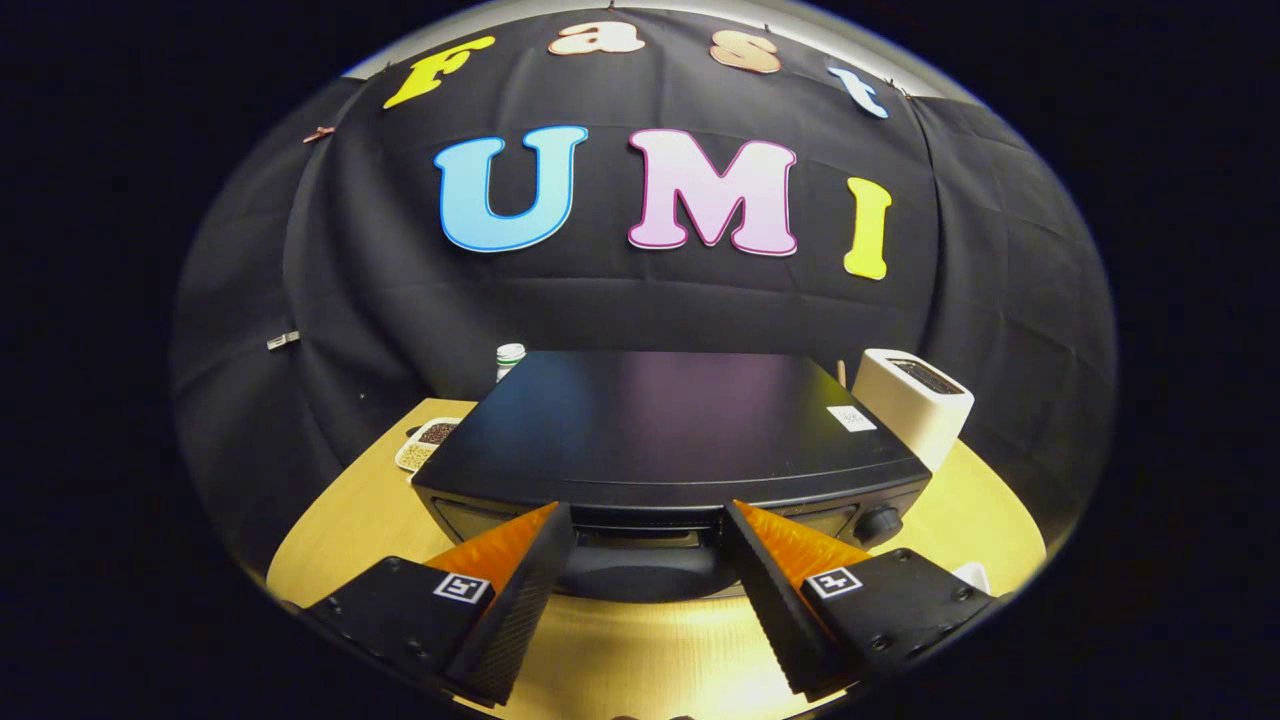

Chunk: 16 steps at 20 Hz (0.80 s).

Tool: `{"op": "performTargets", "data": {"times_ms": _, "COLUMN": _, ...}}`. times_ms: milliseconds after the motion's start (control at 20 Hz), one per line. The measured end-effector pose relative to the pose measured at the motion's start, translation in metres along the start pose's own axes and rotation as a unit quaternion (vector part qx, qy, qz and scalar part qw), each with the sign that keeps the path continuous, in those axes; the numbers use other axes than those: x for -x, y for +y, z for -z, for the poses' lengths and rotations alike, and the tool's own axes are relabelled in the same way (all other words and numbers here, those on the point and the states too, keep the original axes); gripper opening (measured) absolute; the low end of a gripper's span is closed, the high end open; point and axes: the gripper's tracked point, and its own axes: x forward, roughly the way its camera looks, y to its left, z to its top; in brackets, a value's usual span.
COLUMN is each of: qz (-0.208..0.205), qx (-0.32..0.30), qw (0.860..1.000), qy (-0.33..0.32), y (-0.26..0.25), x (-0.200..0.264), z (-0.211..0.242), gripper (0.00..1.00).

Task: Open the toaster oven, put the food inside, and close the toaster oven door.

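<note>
A: How do the tongs [648,512] stand?

B: Spread wide and gripping nothing, hovering above the wooden counter [640,660], with the tips just at the front edge of the toaster oven [670,430].

A: And the oven itself?

B: It sits on the counter straight ahead, dark and boxy, with the door apparently closed. The top of the door and what looks like its handle [640,540] lie between the tips, and a knob [882,522] shows toward the right.

A: So which step is this?

B: Likely the opening. The next move calls for the tongs to close on the handle, then pull out and down.

A: Anything beyond?

B: A tray of grains [428,445] and a small bottle [510,358] on the left, and a white toaster [912,402] on the right. Which item is the food cannot be told.
</note>
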Motion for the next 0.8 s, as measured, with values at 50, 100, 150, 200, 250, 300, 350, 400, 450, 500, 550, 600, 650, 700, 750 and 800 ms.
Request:
{"op": "performTargets", "data": {"times_ms": 50, "qz": 0.001, "qx": -0.002, "qw": 1.0, "qy": 0.01, "y": -0.001, "x": 0.0, "z": 0.004, "gripper": 0.99}}
{"op": "performTargets", "data": {"times_ms": 100, "qz": 0.0, "qx": 0.004, "qw": 1.0, "qy": 0.005, "y": 0.001, "x": 0.0, "z": 0.004, "gripper": 0.99}}
{"op": "performTargets", "data": {"times_ms": 150, "qz": 0.0, "qx": 0.009, "qw": 1.0, "qy": 0.009, "y": 0.002, "x": 0.003, "z": 0.006, "gripper": 0.99}}
{"op": "performTargets", "data": {"times_ms": 200, "qz": 0.0, "qx": 0.007, "qw": 1.0, "qy": 0.009, "y": 0.001, "x": 0.008, "z": 0.006, "gripper": 0.99}}
{"op": "performTargets", "data": {"times_ms": 250, "qz": -0.001, "qx": 0.005, "qw": 1.0, "qy": 0.013, "y": 0.001, "x": 0.012, "z": 0.009, "gripper": 0.99}}
{"op": "performTargets", "data": {"times_ms": 300, "qz": -0.001, "qx": 0.006, "qw": 1.0, "qy": 0.015, "y": 0.002, "x": 0.016, "z": 0.012, "gripper": 0.99}}
{"op": "performTargets", "data": {"times_ms": 350, "qz": -0.001, "qx": 0.006, "qw": 1.0, "qy": 0.018, "y": 0.001, "x": 0.02, "z": 0.015, "gripper": 0.99}}
{"op": "performTargets", "data": {"times_ms": 400, "qz": -0.001, "qx": 0.005, "qw": 1.0, "qy": 0.019, "y": 0.001, "x": 0.025, "z": 0.019, "gripper": 0.99}}
{"op": "performTargets", "data": {"times_ms": 450, "qz": -0.002, "qx": 0.005, "qw": 1.0, "qy": 0.022, "y": 0.001, "x": 0.03, "z": 0.023, "gripper": 0.99}}
{"op": "performTargets", "data": {"times_ms": 500, "qz": -0.004, "qx": 0.009, "qw": 1.0, "qy": 0.023, "y": 0.002, "x": 0.034, "z": 0.027, "gripper": 0.99}}
{"op": "performTargets", "data": {"times_ms": 550, "qz": -0.007, "qx": 0.011, "qw": 1.0, "qy": 0.026, "y": 0.002, "x": 0.039, "z": 0.032, "gripper": 0.99}}
{"op": "performTargets", "data": {"times_ms": 600, "qz": -0.009, "qx": 0.008, "qw": 0.999, "qy": 0.031, "y": 0.001, "x": 0.043, "z": 0.036, "gripper": 0.99}}
{"op": "performTargets", "data": {"times_ms": 650, "qz": -0.011, "qx": 0.004, "qw": 0.999, "qy": 0.036, "y": 0.0, "x": 0.047, "z": 0.041, "gripper": 0.99}}
{"op": "performTargets", "data": {"times_ms": 700, "qz": -0.011, "qx": 0.001, "qw": 0.999, "qy": 0.041, "y": 0.0, "x": 0.051, "z": 0.047, "gripper": 0.99}}
{"op": "performTargets", "data": {"times_ms": 750, "qz": -0.012, "qx": -0.006, "qw": 0.999, "qy": 0.049, "y": -0.001, "x": 0.055, "z": 0.053, "gripper": 1.0}}
{"op": "performTargets", "data": {"times_ms": 800, "qz": -0.014, "qx": -0.01, "qw": 0.999, "qy": 0.051, "y": -0.001, "x": 0.058, "z": 0.057, "gripper": 1.0}}
